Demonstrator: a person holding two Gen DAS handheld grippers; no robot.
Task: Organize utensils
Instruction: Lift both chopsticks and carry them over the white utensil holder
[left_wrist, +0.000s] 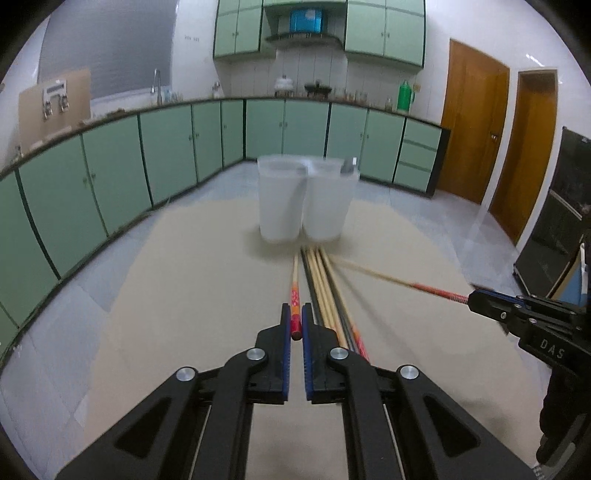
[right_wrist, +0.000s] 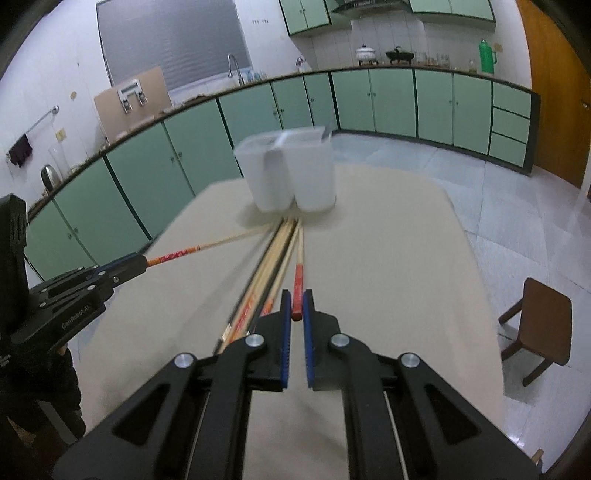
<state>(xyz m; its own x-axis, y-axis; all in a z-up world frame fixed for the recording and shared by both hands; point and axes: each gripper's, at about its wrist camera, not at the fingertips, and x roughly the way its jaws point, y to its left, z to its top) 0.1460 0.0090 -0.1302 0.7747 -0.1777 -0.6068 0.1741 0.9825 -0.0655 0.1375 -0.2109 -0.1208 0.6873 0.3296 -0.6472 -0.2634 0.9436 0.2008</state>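
Okay, my left gripper (left_wrist: 296, 325) and right gripper (right_wrist: 296, 306) each pinch one red-ended wooden chopstick (left_wrist: 295, 306) by its very end. Long shafts may swing, missing the twin translucent white plastic cups (left_wrist: 301, 199) ahead.

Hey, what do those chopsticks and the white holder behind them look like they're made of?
The chopsticks look like pale bamboo or wood, some dark, with red-painted patterned ends; grain is too blurred to confirm. The one in the left hand-held gripper has a glossy red lacquered end. The holder looks like frosted, translucent plastic with a matte, milky surface.
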